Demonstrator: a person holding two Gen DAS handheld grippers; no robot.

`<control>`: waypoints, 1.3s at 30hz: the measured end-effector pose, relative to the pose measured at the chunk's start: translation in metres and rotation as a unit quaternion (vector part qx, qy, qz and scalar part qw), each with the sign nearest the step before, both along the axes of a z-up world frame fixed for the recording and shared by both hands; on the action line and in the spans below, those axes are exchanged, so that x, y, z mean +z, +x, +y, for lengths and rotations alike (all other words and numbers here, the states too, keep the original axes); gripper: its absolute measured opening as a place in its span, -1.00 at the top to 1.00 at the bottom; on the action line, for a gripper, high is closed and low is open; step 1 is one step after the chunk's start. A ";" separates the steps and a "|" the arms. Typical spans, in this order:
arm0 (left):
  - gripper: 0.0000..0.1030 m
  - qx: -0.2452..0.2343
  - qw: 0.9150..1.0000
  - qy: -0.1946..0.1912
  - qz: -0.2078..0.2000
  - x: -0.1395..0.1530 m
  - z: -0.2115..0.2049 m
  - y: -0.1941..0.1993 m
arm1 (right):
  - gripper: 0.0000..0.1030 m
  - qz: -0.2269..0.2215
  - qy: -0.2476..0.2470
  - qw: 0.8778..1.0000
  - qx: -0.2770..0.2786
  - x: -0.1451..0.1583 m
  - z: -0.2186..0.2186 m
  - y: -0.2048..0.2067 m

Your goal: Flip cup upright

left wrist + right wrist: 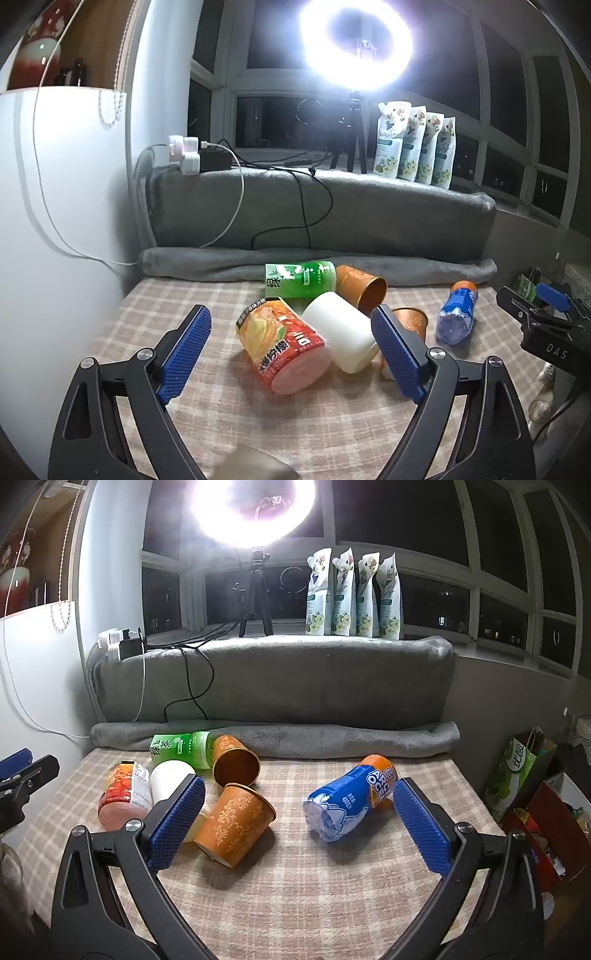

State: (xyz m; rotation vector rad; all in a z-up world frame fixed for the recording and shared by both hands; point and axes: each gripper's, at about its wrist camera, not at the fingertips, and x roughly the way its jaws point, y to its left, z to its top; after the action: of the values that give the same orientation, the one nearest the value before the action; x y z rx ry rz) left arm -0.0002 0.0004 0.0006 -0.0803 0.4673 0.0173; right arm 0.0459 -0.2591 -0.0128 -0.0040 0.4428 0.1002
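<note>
Nearest your lens in the right wrist view, the right gripper (297,823) stands with its blue ribbed pads spread wide, grasping nothing. Between them, centre frame, lie two things on the checked tablecloth (295,897): at left the orange paper cup with pale scrollwork (236,821), on its side with its rim up-right, and at right the blue-and-orange plastic bottle (352,799), also lying down. A second orange cup (234,762) lies behind, mouth toward you, touching the green tea bottle (183,751). In the left wrist view, the left gripper (291,349) is likewise released, framing the red-labelled bottle (282,345) and the white plastic cup (341,334) at centre.

Judged risks: the near cup rests close against the white cup and your left pad, so closing there may pinch both or roll the cup away. Paper walls may crush under a hard squeeze. The bottle, just beside it, could be knocked rolling.
</note>
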 end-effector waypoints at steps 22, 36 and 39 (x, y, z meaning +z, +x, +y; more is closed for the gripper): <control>-0.72 0.015 1.000 0.002 -0.023 0.013 0.009 -0.006 | -1.00 0.007 0.010 1.000 0.007 0.000 -0.002 0.005; -0.72 0.016 1.000 0.003 -0.025 0.007 0.007 -0.007 | -1.00 0.010 0.010 1.000 0.008 0.000 -0.002 0.006; -0.72 0.015 1.000 0.004 -0.025 0.004 0.005 -0.008 | -1.00 0.010 0.011 1.000 0.008 -0.001 -0.002 0.006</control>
State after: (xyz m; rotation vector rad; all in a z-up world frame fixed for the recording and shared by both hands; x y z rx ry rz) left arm -0.0079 0.0056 0.0046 -0.0797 0.4165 0.0463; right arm 0.0516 -0.2606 -0.0134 0.0144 0.4610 0.1208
